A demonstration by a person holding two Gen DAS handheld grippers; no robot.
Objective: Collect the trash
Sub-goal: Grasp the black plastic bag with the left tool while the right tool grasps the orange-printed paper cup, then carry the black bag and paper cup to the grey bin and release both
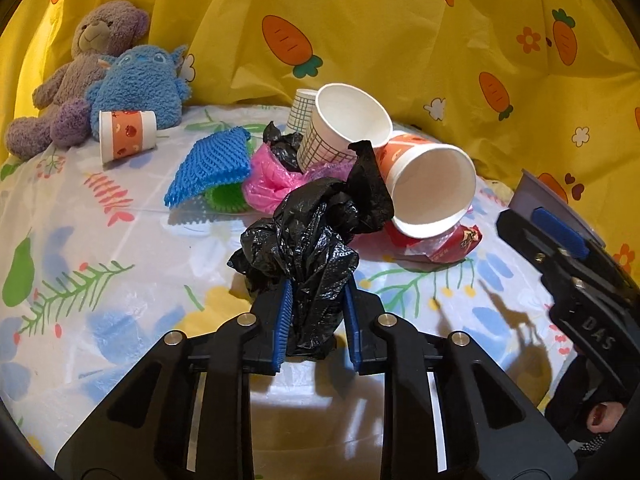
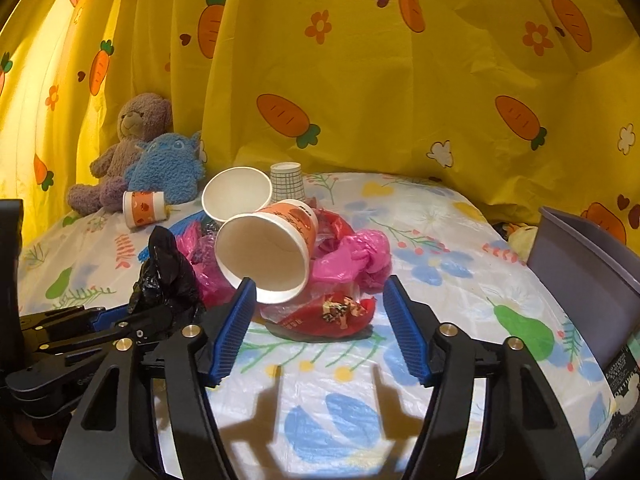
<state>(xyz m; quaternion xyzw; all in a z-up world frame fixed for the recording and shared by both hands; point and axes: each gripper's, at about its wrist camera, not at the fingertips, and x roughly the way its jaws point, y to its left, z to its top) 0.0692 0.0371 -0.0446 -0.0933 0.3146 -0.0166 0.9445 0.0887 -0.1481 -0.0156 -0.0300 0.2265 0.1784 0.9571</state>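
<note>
My left gripper (image 1: 316, 292) is shut on a crumpled black plastic bag (image 1: 308, 236), held just above the table; the bag also shows in the right wrist view (image 2: 164, 272). Behind it lies a trash pile: an orange paper cup (image 1: 428, 184) on its side, a grid-pattern cup (image 1: 344, 128), pink plastic (image 1: 268, 180), a red snack wrapper (image 1: 444, 248) and a blue mesh pad (image 1: 212, 164). My right gripper (image 2: 320, 308) is open, its blue pads on either side of the red wrapper (image 2: 328, 312), with the orange cup (image 2: 268, 248) just beyond the left pad.
A grey bin (image 2: 588, 276) stands at the right table edge. Another orange cup (image 1: 124, 132) lies by a purple bear (image 1: 80, 72) and a blue plush toy (image 1: 140, 84) at the back left. A yellow carrot-print curtain (image 1: 400, 20) hangs behind the table.
</note>
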